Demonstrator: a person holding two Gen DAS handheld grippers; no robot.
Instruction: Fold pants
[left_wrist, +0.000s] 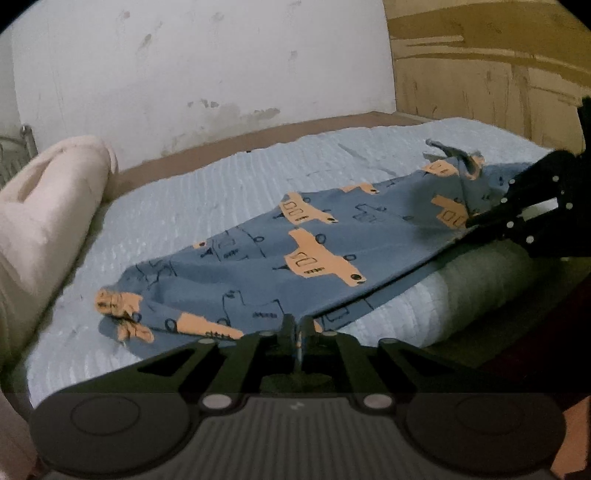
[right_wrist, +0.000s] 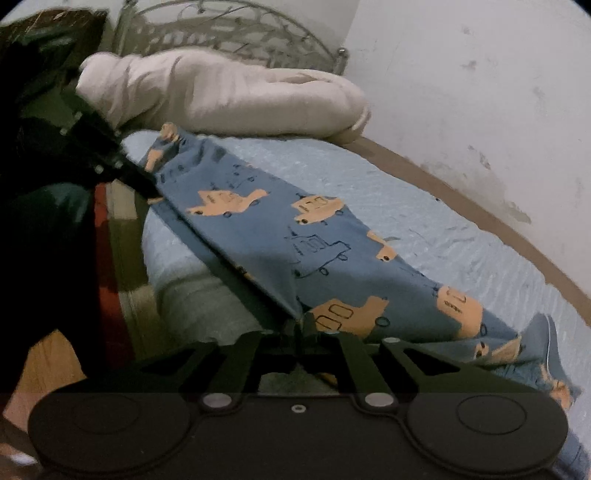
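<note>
Bare bedspread (left_wrist: 229, 177) beyond the pants (left_wrist: 295, 251); rolled blanket (left_wrist: 48, 206) blocks one end.

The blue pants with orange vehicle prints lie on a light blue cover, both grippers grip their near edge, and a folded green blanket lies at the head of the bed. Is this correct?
Only the colour is wrong: the blanket is cream, as the right wrist view shows. The pants, cover, left gripper and right gripper are as stated.

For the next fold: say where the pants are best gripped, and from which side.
Grip the pants along their near long edge, coming from the open bedside, as the left gripper and right gripper do now, one towards each end. The far side faces the wall; held spread apart, the cloth probably sags less.
</note>
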